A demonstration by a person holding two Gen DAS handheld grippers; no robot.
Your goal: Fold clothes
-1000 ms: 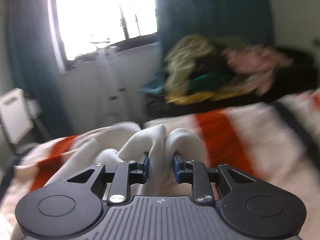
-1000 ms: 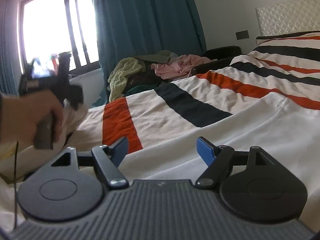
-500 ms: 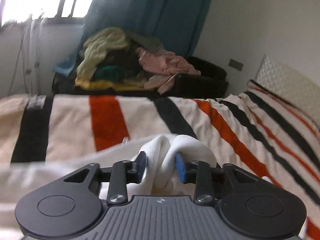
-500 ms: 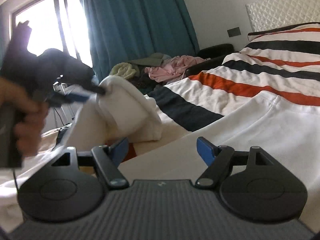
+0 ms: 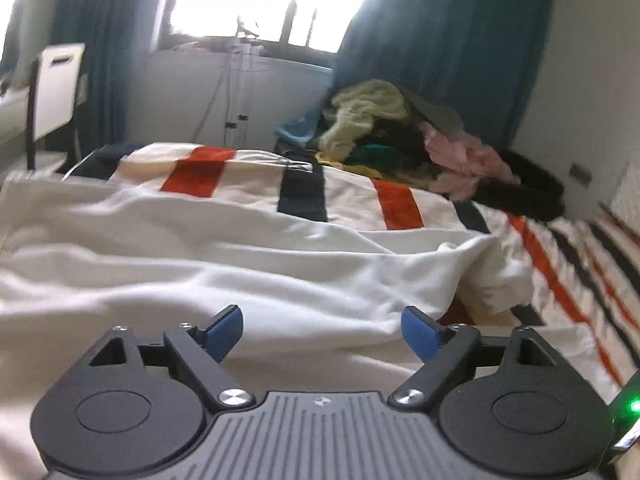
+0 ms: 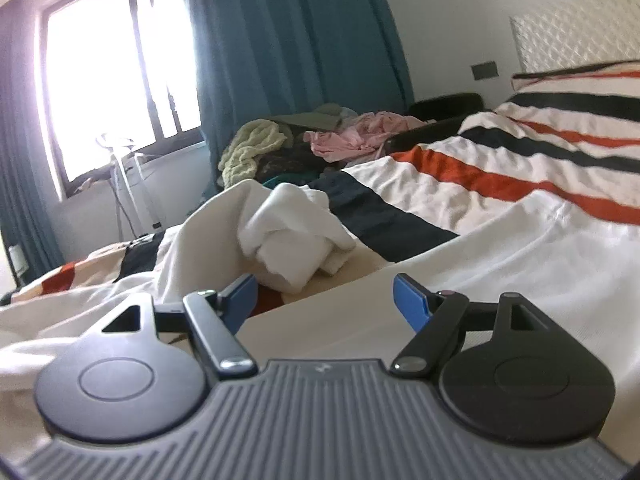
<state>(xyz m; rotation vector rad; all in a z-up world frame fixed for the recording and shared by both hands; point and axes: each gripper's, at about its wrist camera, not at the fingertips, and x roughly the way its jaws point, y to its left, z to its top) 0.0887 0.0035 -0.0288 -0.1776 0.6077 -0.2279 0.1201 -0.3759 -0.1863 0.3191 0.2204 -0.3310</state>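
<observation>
The white garment lies spread across the near part of the bed, over the striped bedspread, wrinkled in long ridges. Its far right end is bunched into a loose lump, which the right wrist view shows sitting on the dark stripe, partly rolled over itself; whether that lump is a sleeve or a hem I cannot tell.

The left tongs hang just above the cloth with both blue pads spread wide and nothing between them. The right tongs are likewise released and empty, low over a flat white stretch of the garment, with the lump a little beyond them to the left.

Past the bed, a pile of other clothes is heaped on a dark chair by the teal curtain, beside the bright window.

As a judgement, the risk here is the lump: if it is left bunched and the cloth is folded over it, the fold will come out lopsided and thick. The ridges could also get trapped as creases unless smoothed. Because the fabric is soft and layered, a pinch may catch the bedspread beneath, or only one layer, dragging the garment askew.
</observation>
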